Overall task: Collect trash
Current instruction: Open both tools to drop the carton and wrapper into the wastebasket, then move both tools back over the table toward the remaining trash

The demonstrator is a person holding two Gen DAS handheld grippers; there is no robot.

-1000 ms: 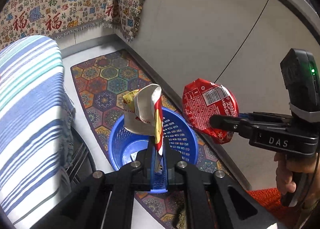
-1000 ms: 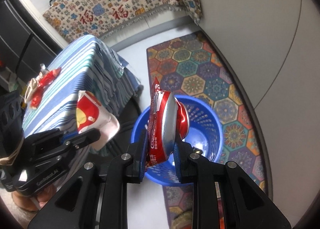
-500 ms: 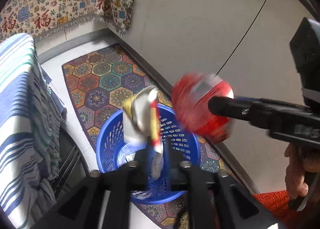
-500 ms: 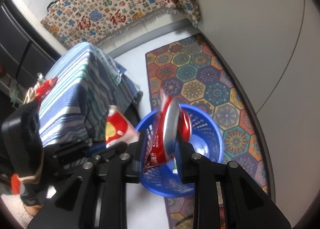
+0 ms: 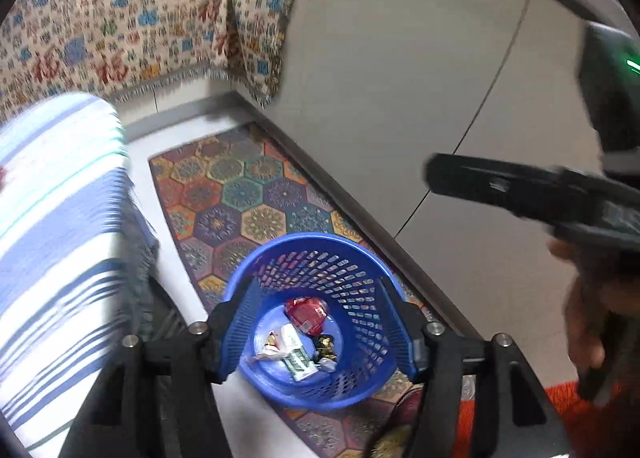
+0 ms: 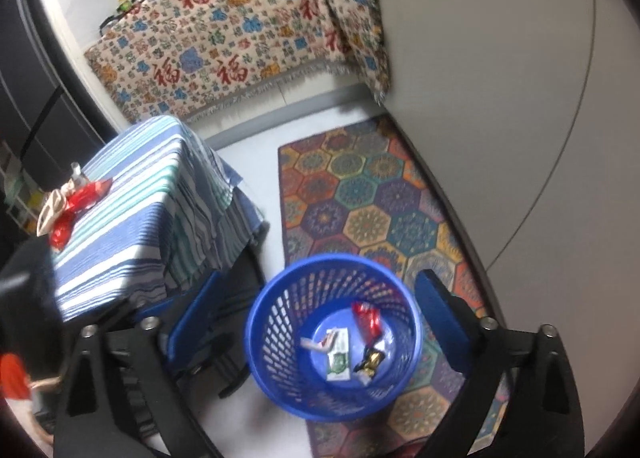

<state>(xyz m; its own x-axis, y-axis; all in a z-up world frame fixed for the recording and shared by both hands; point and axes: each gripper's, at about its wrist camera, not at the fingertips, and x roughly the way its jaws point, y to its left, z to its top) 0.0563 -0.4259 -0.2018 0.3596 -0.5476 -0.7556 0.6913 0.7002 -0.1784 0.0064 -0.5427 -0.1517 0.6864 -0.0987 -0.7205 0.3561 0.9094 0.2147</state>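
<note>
A blue mesh basket [image 5: 312,238] stands on the floor below both grippers. In it lie a red wrapper [image 5: 306,312], a white and green wrapper [image 5: 298,362] and smaller scraps. My left gripper [image 5: 316,332] hangs over the basket, its jaws opening with nothing between them. In the right wrist view the basket [image 6: 332,260] holds the red wrapper [image 6: 366,320] and the white wrapper [image 6: 336,354]. My right gripper [image 6: 320,318] is also above it, jaws opening wide and empty; it shows blurred from the side [image 5: 440,175]. More red and beige trash [image 6: 68,205] lies on the striped table.
The table with the blue striped cloth [image 6: 132,209] stands left of the basket. A hexagon-patterned rug [image 6: 360,193] runs under the basket along a grey wall [image 5: 400,97]. Furniture draped in patterned cloth [image 6: 240,37] is at the back. A hand [image 5: 588,322] holds the right gripper.
Both grippers went from shut to open. The white and yellow wrapper left the left jaws and the red wrapper left the right jaws; both now lie in the basket.
</note>
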